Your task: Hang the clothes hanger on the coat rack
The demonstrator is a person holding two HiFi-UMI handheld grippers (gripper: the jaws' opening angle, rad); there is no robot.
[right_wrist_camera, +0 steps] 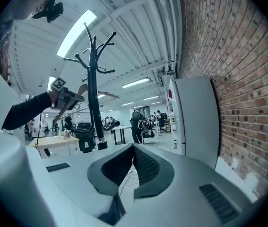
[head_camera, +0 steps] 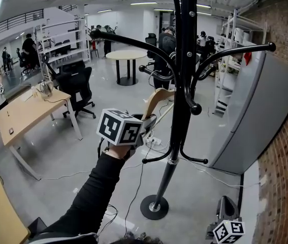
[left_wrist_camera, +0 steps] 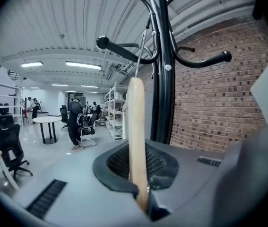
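The black coat rack stands in the middle of the head view, its curved arms spreading left and right. My left gripper is raised just left of the pole and is shut on the wooden clothes hanger. In the left gripper view the hanger rises straight up from between the jaws. Its metal hook reaches up beside a knob-ended rack arm; I cannot tell whether they touch. My right gripper hangs low at the bottom right. It is shut and empty, away from the rack.
A tall grey cabinet stands just right of the rack against a brick wall. The rack's round base sits on the floor among cables. A wooden desk, an office chair and a round table lie to the left and behind. People stand farther back.
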